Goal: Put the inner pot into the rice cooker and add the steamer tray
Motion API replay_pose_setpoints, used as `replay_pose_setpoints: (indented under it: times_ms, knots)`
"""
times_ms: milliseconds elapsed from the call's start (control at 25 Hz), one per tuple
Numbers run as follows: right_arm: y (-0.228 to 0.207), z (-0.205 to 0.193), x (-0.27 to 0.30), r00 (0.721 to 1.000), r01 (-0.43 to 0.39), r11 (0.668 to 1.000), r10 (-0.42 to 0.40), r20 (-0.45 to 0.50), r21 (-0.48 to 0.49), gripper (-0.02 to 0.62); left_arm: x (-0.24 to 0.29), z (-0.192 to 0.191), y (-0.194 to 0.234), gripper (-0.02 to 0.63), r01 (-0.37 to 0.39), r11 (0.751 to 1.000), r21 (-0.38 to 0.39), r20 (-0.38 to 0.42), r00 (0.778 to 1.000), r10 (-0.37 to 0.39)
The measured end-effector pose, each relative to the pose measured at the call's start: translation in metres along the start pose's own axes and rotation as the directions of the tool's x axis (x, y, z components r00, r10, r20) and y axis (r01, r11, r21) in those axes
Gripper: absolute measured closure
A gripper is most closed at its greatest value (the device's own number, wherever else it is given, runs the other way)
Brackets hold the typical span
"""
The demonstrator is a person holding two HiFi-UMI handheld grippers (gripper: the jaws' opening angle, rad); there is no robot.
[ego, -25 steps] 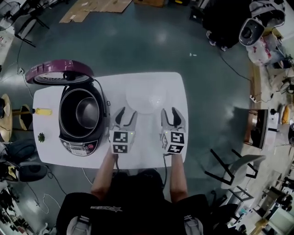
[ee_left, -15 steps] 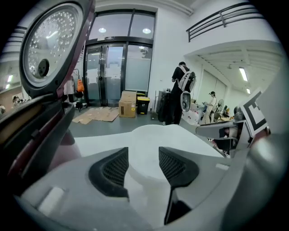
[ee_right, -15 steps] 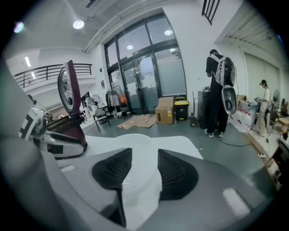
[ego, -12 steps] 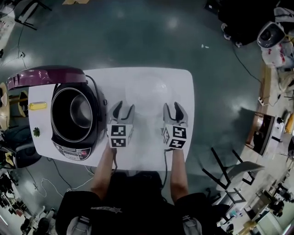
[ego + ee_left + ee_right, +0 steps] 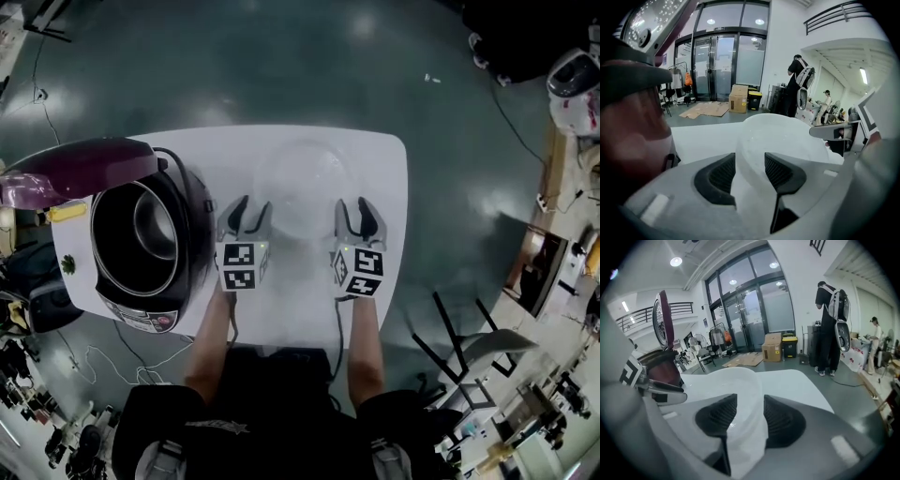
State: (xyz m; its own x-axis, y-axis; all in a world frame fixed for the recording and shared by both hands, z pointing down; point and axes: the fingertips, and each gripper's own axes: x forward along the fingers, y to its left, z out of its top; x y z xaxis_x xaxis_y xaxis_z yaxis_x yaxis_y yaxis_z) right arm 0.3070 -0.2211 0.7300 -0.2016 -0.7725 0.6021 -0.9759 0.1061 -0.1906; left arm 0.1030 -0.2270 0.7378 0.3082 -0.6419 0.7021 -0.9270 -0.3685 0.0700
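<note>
The left gripper [image 5: 253, 204] and right gripper [image 5: 354, 202] each have a pale grey body, black ribbed pads [image 5: 717, 176] and a white cube [image 5: 240, 267] printed with black square markers. A thin black cable [image 5: 232, 328] trails from each. The person wears a black short-sleeved top [image 5: 272, 412] with pale print.

We're in a big open lab or workshop hall. A glossy grey-green floor [image 5: 281, 66] spreads all round one small white table [image 5: 386, 216], with cables [image 5: 98, 359] trailing over it. Tall glass doors [image 5: 717, 65] stand ahead with cardboard boxes [image 5: 738, 98] parked in front, a railed upper gallery [image 5: 640, 317] runs above, chairs [image 5: 704, 358] sit about, and a person [image 5: 828, 329] wears a backpack rig.
</note>
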Motion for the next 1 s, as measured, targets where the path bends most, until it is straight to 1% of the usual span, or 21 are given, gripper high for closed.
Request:
replay_pose_setpoints:
  times_ms: [120,160,240,400,560,720,1000]
  knots:
    - [0.0,-0.001,0.003,1.0,-0.006,1.0,0.006,-0.003,0.001,0.414,0.006,0.001,-0.001,0.415,0.007,1.0,-0.006,-0.003,1.0,-0.007]
    - [-0.001,-0.002,0.004,1.0,-0.004,1.0,0.004,-0.005,-0.001,0.436,0.007,0.003,-0.001,0.457,0.007,1.0,-0.01,-0.002,1.0,-0.007]
    - [-0.002,-0.003,0.005,1.0,0.005,1.0,-0.005,-0.008,-0.006,0.468,0.009,0.003,-0.001,0.466,-0.002,1.0,-0.012,-0.004,1.0,0.002]
    - [-0.006,-0.004,0.004,1.0,0.021,1.0,-0.021,-0.013,-0.007,0.511,0.009,0.002,0.0,0.471,-0.019,1.0,0.001,-0.012,1.0,0.019]
    - [-0.007,0.0,-0.001,0.999,0.035,0.999,-0.035,-0.001,-0.01,0.511,0.003,0.013,-0.003,0.471,-0.044,0.997,0.06,0.013,0.999,0.043]
    - [-0.006,0.008,-0.014,0.998,0.058,0.998,-0.057,0.03,-0.02,0.525,-0.011,0.021,-0.006,0.472,-0.05,0.996,0.067,0.043,0.998,0.047]
    - [-0.003,0.038,-0.047,0.992,0.077,0.997,-0.074,0.105,-0.03,0.526,-0.042,0.05,-0.017,0.477,-0.069,0.994,0.09,0.12,0.991,0.058]
